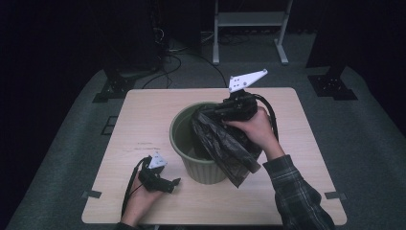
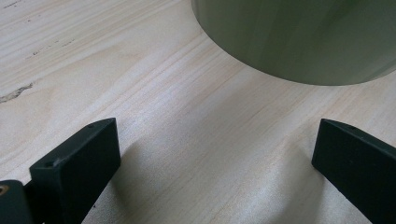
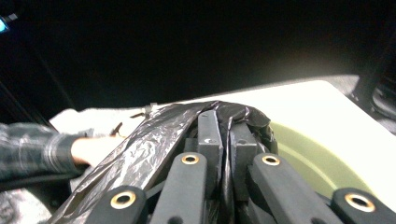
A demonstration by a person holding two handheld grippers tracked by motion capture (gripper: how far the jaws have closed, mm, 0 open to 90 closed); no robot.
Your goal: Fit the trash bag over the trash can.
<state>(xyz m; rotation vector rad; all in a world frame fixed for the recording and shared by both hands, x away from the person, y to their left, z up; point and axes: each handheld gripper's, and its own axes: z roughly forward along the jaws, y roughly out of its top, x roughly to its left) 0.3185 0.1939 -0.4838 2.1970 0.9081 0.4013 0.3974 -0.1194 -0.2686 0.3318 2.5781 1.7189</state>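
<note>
A dark room surrounds the wooden counter (image 1: 143, 120). The right gripper (image 3: 224, 140), fingers clamped on the black bag (image 1: 225, 143), holds it over the green bin (image 1: 184, 143) to line it; the left gripper (image 2: 215, 158) rests beside, fingers wide, holding nothing.

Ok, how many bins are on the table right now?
1: the green bin stands mid-table, with the black bag draped over its near-right rim, clamped in the right gripper.

High view looks down; both close claw views share the green bin (image 2: 299, 37).
</note>
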